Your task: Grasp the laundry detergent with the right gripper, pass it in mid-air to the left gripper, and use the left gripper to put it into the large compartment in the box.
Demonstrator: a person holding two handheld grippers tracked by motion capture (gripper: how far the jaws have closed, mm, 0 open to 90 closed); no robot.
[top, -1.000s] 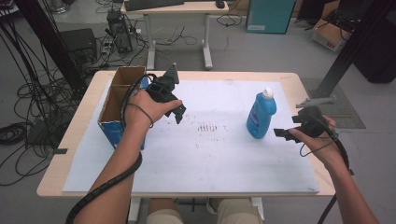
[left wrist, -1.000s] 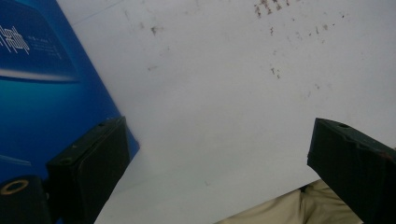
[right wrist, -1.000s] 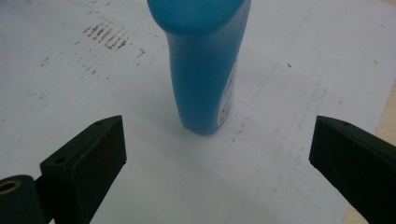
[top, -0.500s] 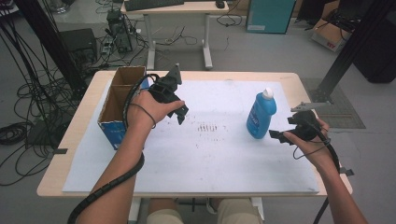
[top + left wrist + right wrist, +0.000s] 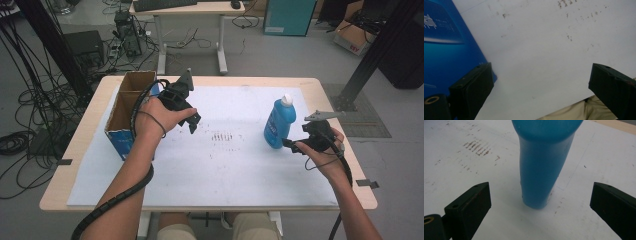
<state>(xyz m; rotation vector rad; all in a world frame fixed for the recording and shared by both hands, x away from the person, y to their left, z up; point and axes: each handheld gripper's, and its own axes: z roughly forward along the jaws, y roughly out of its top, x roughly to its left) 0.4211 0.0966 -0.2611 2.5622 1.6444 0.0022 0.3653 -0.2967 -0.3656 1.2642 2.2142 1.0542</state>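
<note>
A blue bottle (image 5: 279,123) with a white cap stands upright on the white sheet (image 5: 210,165) at the right. My right gripper (image 5: 291,145) is open just to the bottle's right, jaws pointing at its base. In the right gripper view the blue bottle (image 5: 544,167) stands between and slightly beyond the wide-apart jaws of my right gripper (image 5: 541,202). My left gripper (image 5: 194,122) hovers open above the sheet beside an open cardboard box (image 5: 125,107). The left gripper view has my left gripper (image 5: 541,85) empty, with the box's blue side (image 5: 446,45) at the left.
Dark smudges (image 5: 223,136) mark the sheet's middle. The wooden table edge (image 5: 350,150) lies close right of my right hand. Behind the table stand a desk (image 5: 190,10), cables (image 5: 30,100) on the floor and a black post (image 5: 372,55).
My right gripper has moved left toward the bottle's base. My left gripper has shifted slightly right and down, staying open.
</note>
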